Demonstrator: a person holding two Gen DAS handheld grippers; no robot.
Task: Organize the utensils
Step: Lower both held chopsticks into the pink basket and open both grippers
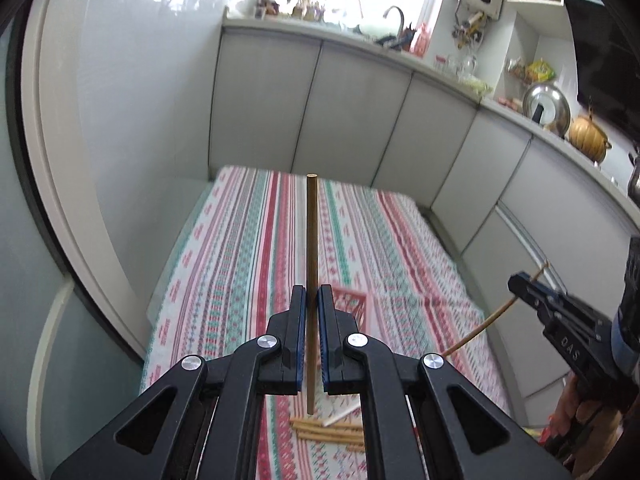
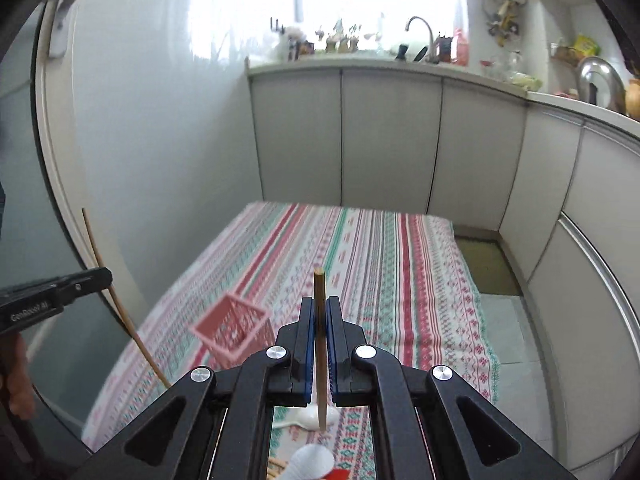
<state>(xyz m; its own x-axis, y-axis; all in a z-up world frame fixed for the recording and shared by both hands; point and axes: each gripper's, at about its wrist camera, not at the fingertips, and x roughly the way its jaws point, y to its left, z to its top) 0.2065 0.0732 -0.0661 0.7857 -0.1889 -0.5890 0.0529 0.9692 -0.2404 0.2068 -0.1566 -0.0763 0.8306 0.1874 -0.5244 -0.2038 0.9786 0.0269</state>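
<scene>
My left gripper (image 1: 312, 294) is shut on a wooden chopstick (image 1: 312, 232) that stands upright between its blue pads, above the striped tablecloth (image 1: 248, 248). My right gripper (image 2: 320, 306) is shut on another wooden chopstick (image 2: 320, 284), also upright. A pink slotted utensil basket (image 2: 230, 330) stands on the cloth ahead and left of the right gripper; it shows partly behind the left fingers (image 1: 350, 300). Several chopsticks (image 1: 328, 430) and a white spoon handle (image 1: 340, 414) lie on the cloth below the left gripper. White spoons (image 2: 310, 420) lie below the right gripper.
Grey kitchen cabinets (image 1: 352, 120) run behind and right of the table, with a sink tap (image 2: 420, 26), pot lid (image 1: 546, 106) and clutter on the counter. A white wall and glass door frame (image 1: 60, 200) stand left. The right gripper with its chopstick shows at the right edge (image 1: 532, 292).
</scene>
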